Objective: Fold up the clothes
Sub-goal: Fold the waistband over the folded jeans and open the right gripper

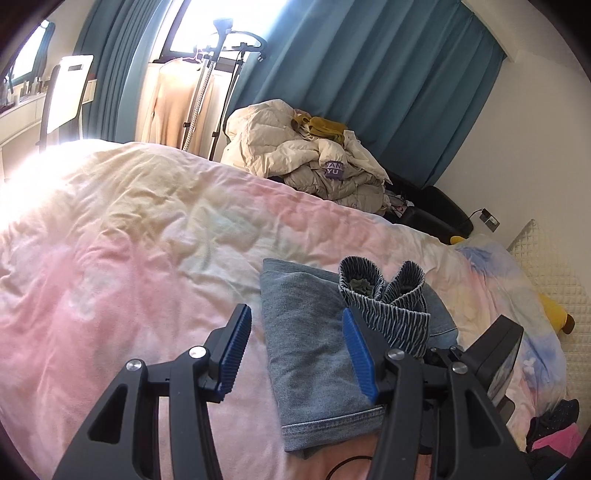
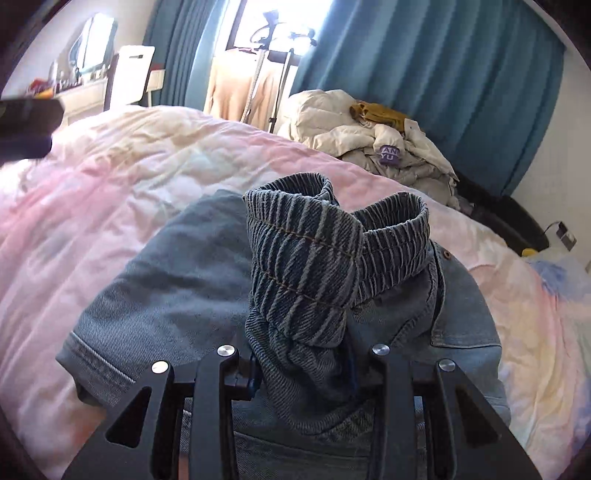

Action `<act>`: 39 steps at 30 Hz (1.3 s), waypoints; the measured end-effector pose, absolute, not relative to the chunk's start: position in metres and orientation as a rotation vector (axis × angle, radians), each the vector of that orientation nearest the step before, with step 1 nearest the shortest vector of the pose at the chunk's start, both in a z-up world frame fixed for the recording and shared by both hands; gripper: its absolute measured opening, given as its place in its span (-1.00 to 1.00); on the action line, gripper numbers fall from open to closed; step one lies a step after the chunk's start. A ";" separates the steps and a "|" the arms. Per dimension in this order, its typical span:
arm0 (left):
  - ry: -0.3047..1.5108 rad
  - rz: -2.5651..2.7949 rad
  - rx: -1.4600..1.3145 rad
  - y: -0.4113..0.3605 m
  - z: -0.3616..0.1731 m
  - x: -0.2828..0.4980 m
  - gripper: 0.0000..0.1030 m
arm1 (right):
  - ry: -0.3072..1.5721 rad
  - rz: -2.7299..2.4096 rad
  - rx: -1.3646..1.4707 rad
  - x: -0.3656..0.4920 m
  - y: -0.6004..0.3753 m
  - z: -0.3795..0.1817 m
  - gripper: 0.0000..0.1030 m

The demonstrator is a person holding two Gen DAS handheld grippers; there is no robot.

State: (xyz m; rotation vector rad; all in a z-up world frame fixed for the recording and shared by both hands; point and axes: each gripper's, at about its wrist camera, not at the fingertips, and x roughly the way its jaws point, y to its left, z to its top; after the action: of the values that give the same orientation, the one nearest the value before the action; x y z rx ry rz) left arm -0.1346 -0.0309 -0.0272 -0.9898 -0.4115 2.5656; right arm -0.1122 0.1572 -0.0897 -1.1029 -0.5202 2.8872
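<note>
Right gripper clenched on bunched elastic waistband of jeans, which lie part-folded on pink duvet. Left gripper released, jaws apart, empty, above folded leg panel (pads not touching cloth). Advice: lay waistband flat over panel, align edges, let go only once settled.

My right gripper has its pads buried in the bunched elastic waistband, so I cannot see them. The folded jeans run under my frame and off the bottom edge. From my left wrist, the dark and pink clothes at the rim are cut off, and the window is blown out white.
</note>
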 end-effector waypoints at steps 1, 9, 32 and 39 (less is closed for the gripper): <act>-0.426 2.565 -0.987 -0.033 -0.026 -0.135 0.02 | -0.521 2.888 -1.081 -0.110 0.156 -0.088 -0.35; -0.552 2.591 -0.952 -0.059 -0.021 -0.140 0.02 | -0.493 3.057 -0.823 -0.091 0.130 -0.045 -0.37; -0.578 2.581 -0.956 -0.069 -0.034 -0.145 0.02 | -0.291 3.303 -1.246 -0.076 0.101 -0.075 0.23; -0.536 2.479 -0.956 -0.055 -0.038 -0.142 0.02 | 0.333 3.324 -1.130 -0.084 0.171 -0.040 0.23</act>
State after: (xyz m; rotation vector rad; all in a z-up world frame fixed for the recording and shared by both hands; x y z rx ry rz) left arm -0.1421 -0.0550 -0.0383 -0.9563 -0.5362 2.4794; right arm -0.0840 0.1707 -0.0396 -1.1304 0.3329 3.3238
